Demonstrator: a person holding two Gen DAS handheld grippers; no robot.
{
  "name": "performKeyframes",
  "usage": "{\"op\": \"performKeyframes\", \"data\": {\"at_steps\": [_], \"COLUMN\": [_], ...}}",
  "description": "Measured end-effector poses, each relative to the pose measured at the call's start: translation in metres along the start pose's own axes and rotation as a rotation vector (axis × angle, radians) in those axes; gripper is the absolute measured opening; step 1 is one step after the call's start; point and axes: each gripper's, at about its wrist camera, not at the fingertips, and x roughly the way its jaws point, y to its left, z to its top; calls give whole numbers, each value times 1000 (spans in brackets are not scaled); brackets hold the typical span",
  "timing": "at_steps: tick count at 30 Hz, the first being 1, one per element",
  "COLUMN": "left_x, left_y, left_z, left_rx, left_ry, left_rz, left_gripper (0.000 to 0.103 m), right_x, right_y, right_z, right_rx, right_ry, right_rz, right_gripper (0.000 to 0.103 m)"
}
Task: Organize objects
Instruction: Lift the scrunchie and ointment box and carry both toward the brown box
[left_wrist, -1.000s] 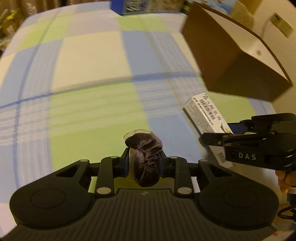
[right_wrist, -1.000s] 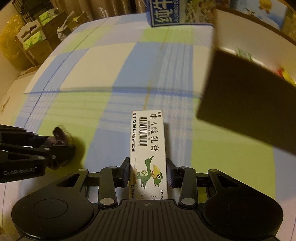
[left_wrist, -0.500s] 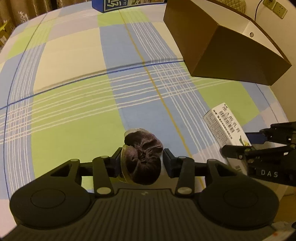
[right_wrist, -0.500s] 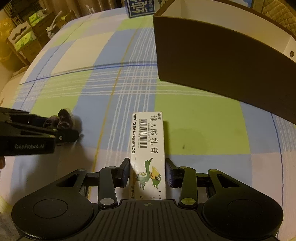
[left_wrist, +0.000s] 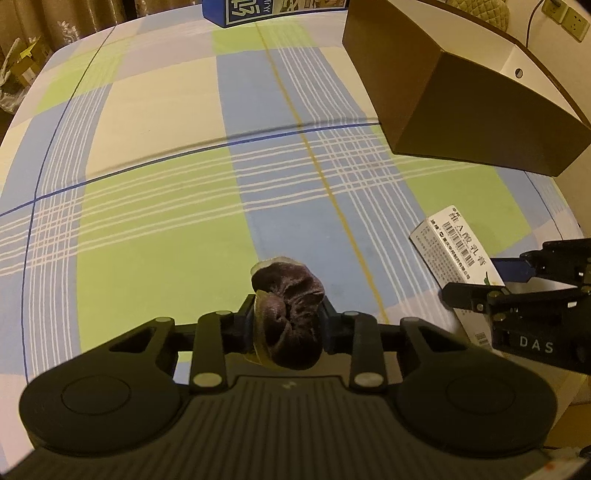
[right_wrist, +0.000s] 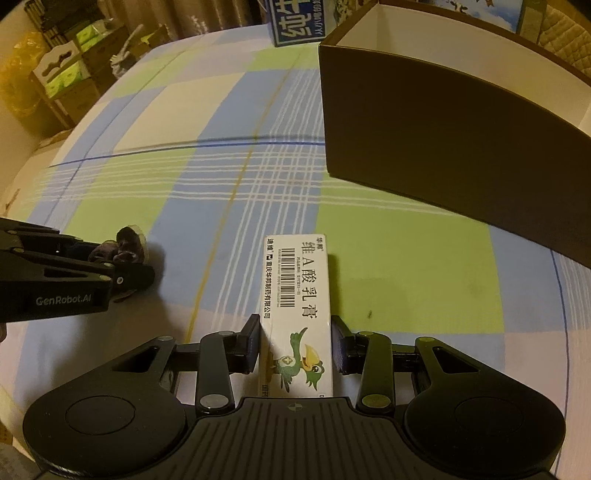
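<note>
- Two hand-held grippers hovered side by side over a bed covered in a checked sheet (left_wrist: 155, 229) of blue, green and cream squares, each carrying one item.
- The left hand-held gripper (left_wrist: 286, 325) was clamped on a dark purple velvet scrunchie (left_wrist: 288, 317), which bulged up between the jaws with a clear plastic piece at its edge.
- The right hand-held gripper (right_wrist: 295, 350) was closed on a white medicine carton (right_wrist: 297, 295) printed with a barcode, Chinese characters and a green cartoon bird; the carton stuck out forward, well past the fingertips.
- A large open brown storage box (right_wrist: 443, 140) with a pale interior sat on the bed ahead and to the right, near both grippers but touching neither.
- A blue printed carton (left_wrist: 255, 11) stood at the far edge of the bed.
- Judged step: both items were picked up and in transit, the drop into the box not yet made.
- Judged next move: each gripper would need to rise above the box's near wall, reach over the opening, then release; the carton's long overhang could catch the rim if carried too low.
- Compared with one second earlier, the box stood nearer and sharper in both views, the motion blur had gone, and the pale interior had come into the right wrist view; both grips were unchanged.
</note>
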Motion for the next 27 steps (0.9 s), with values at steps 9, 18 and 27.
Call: {"op": "performKeyframes", "data": {"at_steps": [9,18,27], "left_x": [-11,-29,-43], "left_y": [-23,-51,-82], "left_z": [1,11,26], "left_rx": [24,56,84], "left_ry": [-16,-61,-108], "left_rz": [0,-18,-37], "left_gripper": [27,27,27], "right_x": [-21,-52,-82], "right_y": [-15,-38,-61], "right_z": [-2,-5,-4], "right_rx": [11,44,60], "right_ry": [-30,-84,-146], "right_rz": [31,37,41], "right_gripper": [36,35,36]}}
